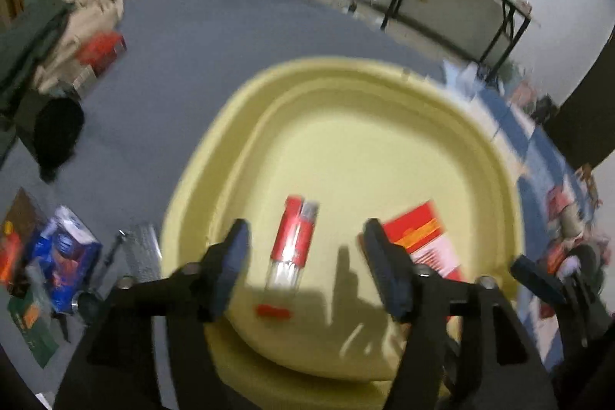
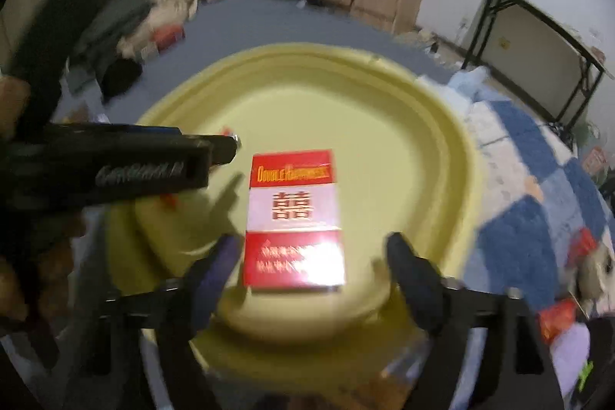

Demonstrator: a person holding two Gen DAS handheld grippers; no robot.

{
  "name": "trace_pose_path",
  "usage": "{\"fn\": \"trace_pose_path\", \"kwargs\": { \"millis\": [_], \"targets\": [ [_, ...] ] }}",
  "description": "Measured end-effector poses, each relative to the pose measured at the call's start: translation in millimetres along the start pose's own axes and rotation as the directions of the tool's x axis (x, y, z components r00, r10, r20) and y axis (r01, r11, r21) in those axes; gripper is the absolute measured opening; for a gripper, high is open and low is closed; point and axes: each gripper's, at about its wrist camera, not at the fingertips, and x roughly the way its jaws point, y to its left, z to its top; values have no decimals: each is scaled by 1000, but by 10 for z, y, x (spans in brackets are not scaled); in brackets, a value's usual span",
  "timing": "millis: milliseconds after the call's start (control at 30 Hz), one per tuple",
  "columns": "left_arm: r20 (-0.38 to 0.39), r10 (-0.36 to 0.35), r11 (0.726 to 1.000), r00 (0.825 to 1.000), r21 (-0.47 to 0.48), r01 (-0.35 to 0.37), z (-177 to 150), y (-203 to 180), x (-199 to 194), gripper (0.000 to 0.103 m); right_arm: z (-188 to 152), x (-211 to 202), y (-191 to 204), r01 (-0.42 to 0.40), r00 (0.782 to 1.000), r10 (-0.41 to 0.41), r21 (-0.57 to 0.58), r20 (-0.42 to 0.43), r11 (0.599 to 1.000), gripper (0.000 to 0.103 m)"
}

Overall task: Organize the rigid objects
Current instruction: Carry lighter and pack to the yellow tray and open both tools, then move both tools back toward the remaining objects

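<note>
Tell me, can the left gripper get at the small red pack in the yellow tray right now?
Probably yes: left gripper is open, red pack lies loose between its fingers in the tray, nothing covering it.

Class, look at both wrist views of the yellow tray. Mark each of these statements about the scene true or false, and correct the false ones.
1. The red and white box lies flat inside the yellow tray. True.
2. The right gripper is clamped on that box. False: its fingers stand apart either side of the box's near end, not pressing it.
3. The left gripper is open above a slim red and clear pack in the tray. True.
4. The tray holds only one item. False: it holds at least the box and the slim pack.
5. The tray rests on bare wood. False: grey cloth lies under and around it.
</note>
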Motion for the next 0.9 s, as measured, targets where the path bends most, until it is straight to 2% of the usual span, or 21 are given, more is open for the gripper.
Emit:
{"fn": "trace_pose_path", "kwargs": {
  "millis": [33,100,200,267,367,467,533,667,767,833,900],
  "targets": [
    [30,-6,1000,1000,6,6,23,-55,-113,86,-28,-104,-44,-3,1000,3,17,26,1000,90],
    [102,-55,998,993,46,51,39,-249,-405,89,-77,-480,-198,9,995,-16,71,100,997,99],
    [187,-133,984,973,143,106,-7,-640,-829,101,-229,-1071,-537,61,982,-88,160,166,985,103],
    [209,-187,969,960,201,144,-73,-924,-1072,103,-363,-1501,-805,114,970,-156,218,186,969,103],
    [205,-273,945,940,241,222,-218,-1263,-1335,103,-634,-2097,-1159,191,947,-250,269,204,944,103],
    [190,-311,929,931,269,255,-391,-1531,-1454,103,-917,-2651,-1452,271,916,-345,320,205,908,103],
    [181,-311,928,933,272,256,-508,-1653,-1480,103,-1125,-2947,-1563,314,897,-396,350,195,883,103],
    [120,-300,910,946,335,245,-805,-1893,-1466,103,-1800,-3439,-1764,361,869,-464,423,170,831,103],
    [98,-284,911,954,338,237,-1000,-1975,-1422,103,-2404,-3408,-1881,369,852,-503,516,143,773,103],
    [73,-267,917,961,325,230,-1106,-1988,-1369,103,-2611,-3279,-1964,378,860,-503,557,84,740,103],
    [52,-257,923,965,310,229,-1150,-1999,-1312,103,-2671,-3099,-2065,375,889,-459,568,5,733,103]
  ]
}}
